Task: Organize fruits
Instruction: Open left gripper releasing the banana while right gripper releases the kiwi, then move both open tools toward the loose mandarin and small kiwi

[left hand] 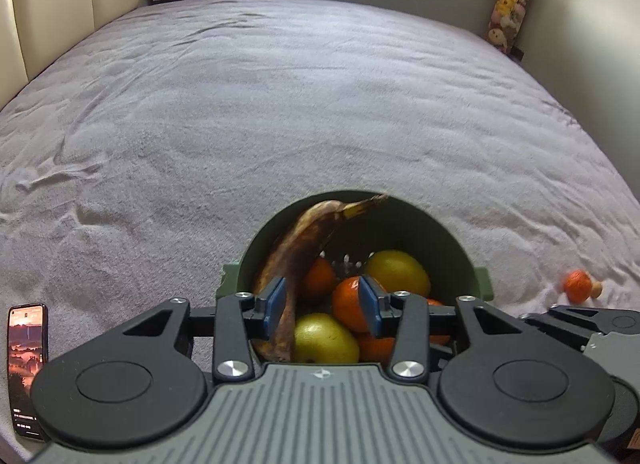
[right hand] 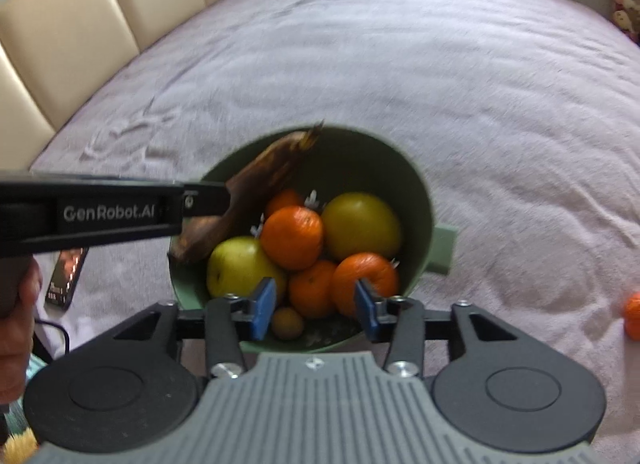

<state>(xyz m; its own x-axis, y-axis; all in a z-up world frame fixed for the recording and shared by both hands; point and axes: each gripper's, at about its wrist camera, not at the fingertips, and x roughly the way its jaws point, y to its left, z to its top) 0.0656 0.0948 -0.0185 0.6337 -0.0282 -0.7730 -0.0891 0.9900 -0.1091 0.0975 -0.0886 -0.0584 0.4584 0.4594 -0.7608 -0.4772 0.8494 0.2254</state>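
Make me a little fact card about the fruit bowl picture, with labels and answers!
bowl: green bowl on the bed
inside: brown banana, two yellow-green fruits, several oranges
left out: one orange on the bed
left gripper: open, over the bowl
right gripper: open, holding nothing
also: phone on the bed

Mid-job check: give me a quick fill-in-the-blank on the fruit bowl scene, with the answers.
1. The overripe banana lies in the green ____.
2. One orange lies outside the bowl, on the ____.
3. The right gripper has its jaws ____.
4. The phone has its screen ____.

Answers: bowl; bed; open; lit
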